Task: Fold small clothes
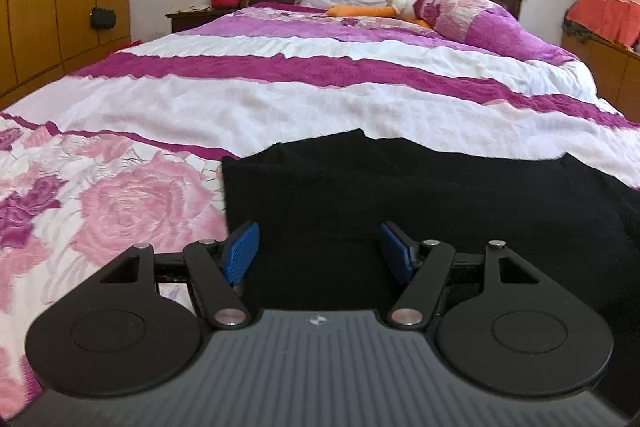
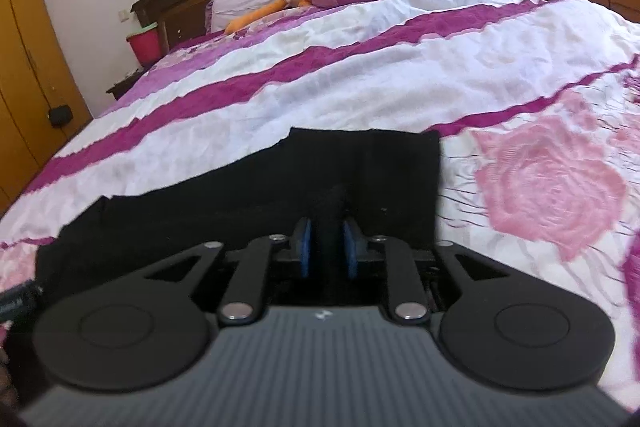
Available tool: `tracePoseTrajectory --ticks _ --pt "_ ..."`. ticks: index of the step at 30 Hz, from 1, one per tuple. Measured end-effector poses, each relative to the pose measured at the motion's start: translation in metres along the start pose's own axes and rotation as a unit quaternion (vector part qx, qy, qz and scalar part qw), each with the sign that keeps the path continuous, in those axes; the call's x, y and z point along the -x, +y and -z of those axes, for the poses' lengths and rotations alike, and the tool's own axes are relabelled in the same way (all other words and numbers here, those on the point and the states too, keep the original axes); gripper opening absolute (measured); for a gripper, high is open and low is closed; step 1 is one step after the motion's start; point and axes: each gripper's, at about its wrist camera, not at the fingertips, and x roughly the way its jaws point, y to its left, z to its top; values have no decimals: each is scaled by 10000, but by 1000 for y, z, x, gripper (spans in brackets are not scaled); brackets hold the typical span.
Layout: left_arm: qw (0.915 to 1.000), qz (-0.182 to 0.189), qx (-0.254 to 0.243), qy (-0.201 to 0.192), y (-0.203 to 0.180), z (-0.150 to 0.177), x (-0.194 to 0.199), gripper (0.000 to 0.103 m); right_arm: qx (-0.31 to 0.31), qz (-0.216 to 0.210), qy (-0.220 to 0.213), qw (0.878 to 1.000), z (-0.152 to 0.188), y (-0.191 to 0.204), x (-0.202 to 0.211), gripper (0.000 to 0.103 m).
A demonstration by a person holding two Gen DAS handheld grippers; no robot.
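- On the bed (image 1: 280, 99), near its foot, a black garment (image 1: 420, 195) lies spread over the flowered quilt — mostly flat, with its far edge stepped and uneven.
- From how it lies, I'd judge the folding barely begun: the cloth looks to be one broad layer, though against that black I cannot make out whether any part is already turned over.
- What is left, by my reckoning, is nearly everything — bring the sides in, double it over, and smooth it.
- The right claw (image 2: 328, 251) sits at the near edge of the garment, toward its right end, and its blue pads (image 2: 306, 251) are drawn close together, pinching a raised ridge of the black cloth between them.
- The left claw (image 1: 320, 251) hangs over the garment's left part, close to the left edge, its pads (image 1: 240, 251) spread wide; cloth lies beneath and between them, but nothing is gripped.
- So one corner looks taken and the other not yet — the left side wants a grip before any lift.
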Motion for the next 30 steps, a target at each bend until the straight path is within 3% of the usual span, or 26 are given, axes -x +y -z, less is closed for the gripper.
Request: tracePoseTrajectory --ticks 17,18,20,21,25,30 --pt "9990 50 -110 424 44 45 117 72 -65 -300 267 9992 36 -23 103 23" --pt "9988 90 -84 476 46 48 120 72 -63 -274 274 9992 39 -24 107 24" --pt "9982 149 -86 567 50 55 125 72 -22 -154 262 9995 46 -25 118 46" --pt "9980 182 -114 600 51 58 127 72 6 -88 245 9997 49 -25 123 49" --pt "9955 356 -236 841 52 70 127 72 138 214 268 9993 62 -29 147 50" --pt "9936 424 -622 847 47 79 134 72 56 547 403 9977 77 -42 164 50"
